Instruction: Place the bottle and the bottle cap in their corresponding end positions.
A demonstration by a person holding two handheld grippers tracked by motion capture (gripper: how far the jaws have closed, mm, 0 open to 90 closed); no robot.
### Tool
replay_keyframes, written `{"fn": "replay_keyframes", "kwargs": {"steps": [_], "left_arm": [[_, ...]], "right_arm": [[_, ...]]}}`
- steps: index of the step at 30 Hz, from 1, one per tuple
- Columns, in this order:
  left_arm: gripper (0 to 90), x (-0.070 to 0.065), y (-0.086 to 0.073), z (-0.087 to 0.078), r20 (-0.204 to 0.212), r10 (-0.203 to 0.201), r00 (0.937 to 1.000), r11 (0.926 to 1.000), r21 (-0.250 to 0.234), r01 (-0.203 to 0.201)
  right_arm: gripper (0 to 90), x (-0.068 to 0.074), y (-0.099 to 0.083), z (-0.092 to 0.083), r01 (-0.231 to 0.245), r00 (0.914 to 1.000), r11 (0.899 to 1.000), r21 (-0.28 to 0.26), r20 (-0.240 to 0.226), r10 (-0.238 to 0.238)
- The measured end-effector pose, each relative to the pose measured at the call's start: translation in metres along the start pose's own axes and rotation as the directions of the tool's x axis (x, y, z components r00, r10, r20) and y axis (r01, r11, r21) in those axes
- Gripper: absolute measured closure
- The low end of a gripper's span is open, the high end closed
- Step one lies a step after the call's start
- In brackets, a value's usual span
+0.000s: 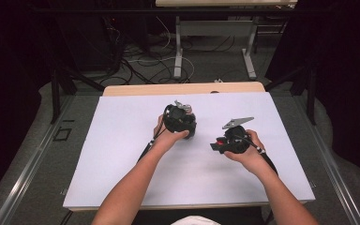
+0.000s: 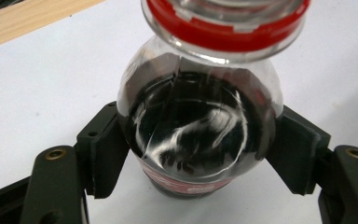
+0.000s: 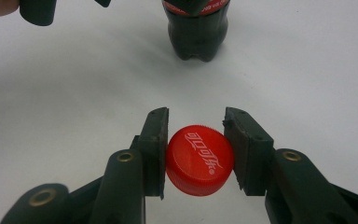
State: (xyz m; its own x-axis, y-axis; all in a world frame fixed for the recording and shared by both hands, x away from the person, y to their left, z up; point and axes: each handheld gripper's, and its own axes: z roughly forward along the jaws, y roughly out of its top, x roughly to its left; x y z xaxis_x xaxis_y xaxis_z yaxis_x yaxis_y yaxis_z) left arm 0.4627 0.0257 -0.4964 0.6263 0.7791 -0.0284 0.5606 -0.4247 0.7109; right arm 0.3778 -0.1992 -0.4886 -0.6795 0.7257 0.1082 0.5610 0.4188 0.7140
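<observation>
A person's left claw [image 2: 198,154] is clamping a dark cola bottle [image 2: 198,135] standing on the white table [image 1: 122,140] while the right claw [image 3: 196,151] is pinching its red cap [image 3: 199,161]

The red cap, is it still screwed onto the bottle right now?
No, the red cap is pinched between the right gripper jaws, apart from the bottle standing farther off.

One bottle [image 2: 198,135] of dark drink is standing on the table [image 1: 122,140]. One red cap [image 3: 199,160] is sitting apart from it. Two grippers are showing, a left [image 1: 180,121] and a right [image 1: 229,139], each with two jaws, and two hands are holding them, a left hand [image 1: 168,138] and a right hand [image 1: 248,154]. One white sheet is covering the table.
</observation>
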Motion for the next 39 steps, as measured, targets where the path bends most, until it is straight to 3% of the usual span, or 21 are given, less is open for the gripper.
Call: {"fn": "replay_keyframes", "kwargs": {"steps": [7,9,10,15,17,18,19,22,27,31,33,34,36,39], "left_arm": [[27.2,0.001,0.000,0.001,0.008,-0.033,0.9994,0.9995,0.002,0.033],[21.1,0.001,-0.001,0.003,0.010,-0.052,0.9986,0.9987,0.006,0.052],[17.7,0.003,-0.001,0.002,0.006,-0.037,0.9993,0.9993,0.007,0.037],[0.3,0.007,-0.003,0.001,0.026,-0.079,0.9965,0.9967,0.021,0.079],[0.6,0.007,-0.004,0.000,0.036,-0.086,0.9957,0.9963,0.008,0.085],[0.5,0.006,-0.005,-0.001,0.041,-0.107,0.9934,0.9942,0.009,0.107],[0.5,0.008,-0.005,-0.003,0.046,-0.093,0.9946,0.9956,0.011,0.093],[0.6,0.010,-0.005,-0.010,0.055,-0.100,0.9935,0.9950,0.007,0.099],[0.6,0.014,-0.007,-0.023,0.089,-0.138,0.9864,0.9903,-0.008,0.139],[0.6,0.017,-0.010,-0.033,0.091,-0.132,0.9871,0.9911,-0.005,0.133],[0.6,0.016,-0.013,-0.039,0.097,-0.154,0.9833,0.9878,-0.006,0.156],[0.6,0.017,-0.014,-0.042,0.094,-0.135,0.9863,0.9907,-0.004,0.136],[0.6,0.018,-0.017,-0.047,0.089,-0.140,0.9860,0.9898,-0.011,0.142],[0.6,0.019,-0.024,-0.055,0.095,-0.164,0.9818,0.9854,-0.028,0.168]], "right_arm": [[60.7,0.000,0.000,0.000,-0.002,1.0000,1.000,0.001,-0.001,0.002],[60.7,-0.001,0.000,0.002,0.003,1.0000,1.000,0.000,-0.009,-0.003],[60.7,0.000,0.000,0.002,0.006,1.0000,1.000,0.007,-0.001,-0.006],[60.7,0.000,0.001,0.004,0.007,1.0000,1.000,0.007,-0.003,-0.007],[60.7,0.001,0.001,0.005,-0.001,1.0000,1.000,0.012,-0.005,0.001],[60.7,0.001,0.002,0.006,0.003,0.9999,1.000,0.010,-0.010,-0.003],[60.7,0.002,0.002,0.006,-0.005,0.9999,1.000,0.018,-0.014,0.005],[60.7,0.003,0.004,0.009,0.007,0.9999,1.000,0.014,-0.015,-0.007],[60.7,0.006,0.008,0.012,0.020,0.9995,0.999,0.029,-0.023,-0.019],[60.7,0.009,0.012,0.015,0.032,0.9992,0.999,0.033,-0.024,-0.031],[60.7,0.013,0.014,0.017,0.032,0.9991,0.999,0.034,-0.029,-0.031],[60.7,0.014,0.014,0.019,0.041,0.9985,0.999,0.035,-0.037,-0.040],[60.7,0.018,0.016,0.022,0.046,0.9983,0.998,0.041,-0.037,-0.044],[60.7,0.023,0.017,0.028,0.052,0.9975,0.997,0.052,-0.051,-0.050]]}}
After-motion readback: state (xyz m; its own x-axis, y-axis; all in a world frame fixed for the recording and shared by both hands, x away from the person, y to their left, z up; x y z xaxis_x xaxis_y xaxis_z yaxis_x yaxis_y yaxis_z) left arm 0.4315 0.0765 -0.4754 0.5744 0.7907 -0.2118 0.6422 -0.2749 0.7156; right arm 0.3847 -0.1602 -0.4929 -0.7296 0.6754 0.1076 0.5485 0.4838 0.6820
